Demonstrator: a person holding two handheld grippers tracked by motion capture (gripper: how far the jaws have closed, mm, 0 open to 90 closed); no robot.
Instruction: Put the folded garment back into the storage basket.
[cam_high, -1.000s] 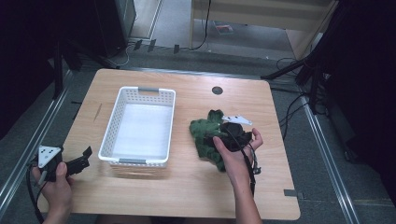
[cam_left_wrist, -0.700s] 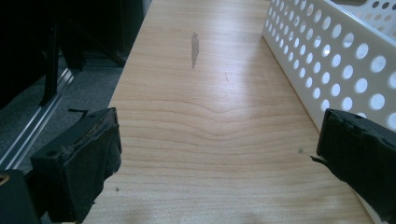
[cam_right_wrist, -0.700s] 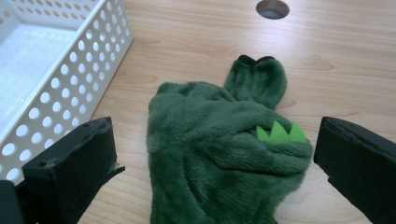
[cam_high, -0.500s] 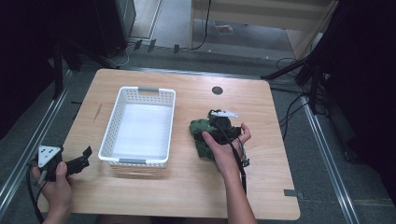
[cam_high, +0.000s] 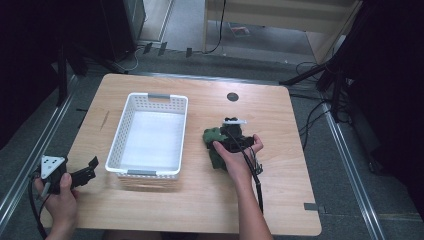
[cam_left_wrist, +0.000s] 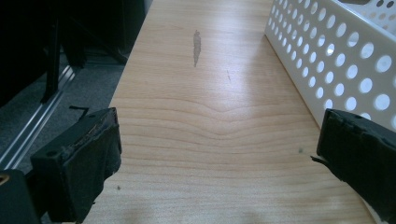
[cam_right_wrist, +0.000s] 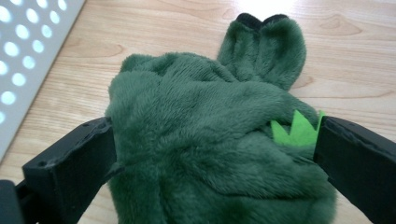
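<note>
A green plush toy (cam_right_wrist: 210, 154) lies on the table (cam_high: 300, 200), right of a white basket (cam_high: 150, 135) — the right gripper (cam_right_wrist: 212, 154) has its jaws clamped on the toy's sides. The left gripper (cam_left_wrist: 219, 154) hovers at the table's front-left corner — jaws apart, holding nothing.

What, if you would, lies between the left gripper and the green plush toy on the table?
In the high view, the white basket stands between the left gripper and the green plush toy, which sits between the right gripper's jaws.

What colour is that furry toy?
Dark green plush toy, with a light green felt spike; clearest in the right gripper view.
</note>
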